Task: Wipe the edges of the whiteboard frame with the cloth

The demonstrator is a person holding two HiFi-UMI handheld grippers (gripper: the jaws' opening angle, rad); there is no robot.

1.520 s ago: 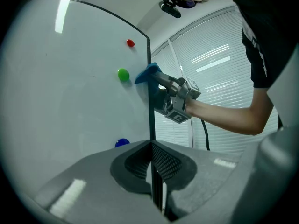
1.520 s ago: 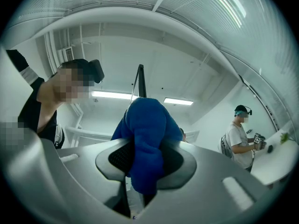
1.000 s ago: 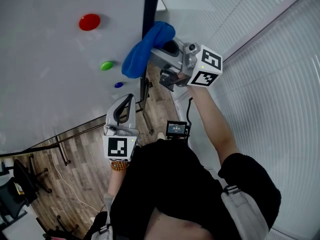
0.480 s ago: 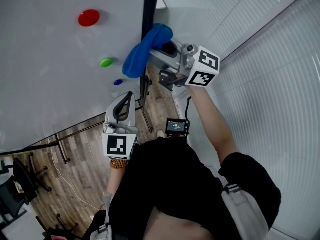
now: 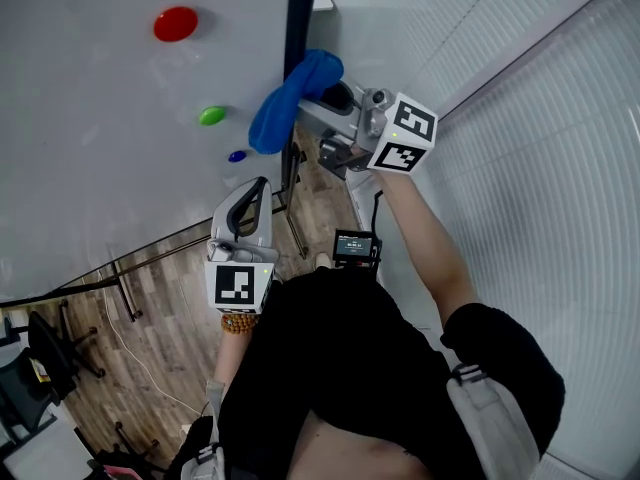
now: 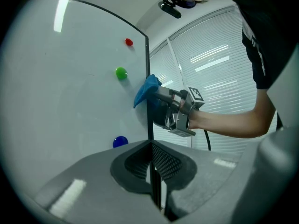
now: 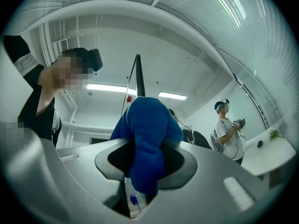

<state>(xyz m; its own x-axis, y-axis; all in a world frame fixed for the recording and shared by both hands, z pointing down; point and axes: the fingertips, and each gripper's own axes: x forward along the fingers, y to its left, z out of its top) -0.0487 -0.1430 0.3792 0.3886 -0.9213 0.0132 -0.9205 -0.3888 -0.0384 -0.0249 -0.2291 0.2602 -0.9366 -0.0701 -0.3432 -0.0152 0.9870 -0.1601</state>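
Your right tongs (image 5: 316, 100) are clamped on the cloth (image 5: 288, 98), pressed against the frame (image 5: 300, 18) edge. It looks soft and light and will probably bunch, so grip it mid-bundle. Left tongs (image 6: 154, 171) are together, holding nothing.

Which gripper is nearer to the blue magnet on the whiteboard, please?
The left gripper: its tongs close on the frame right beside the blue magnet. The right gripper presses the cloth to the frame farther up.
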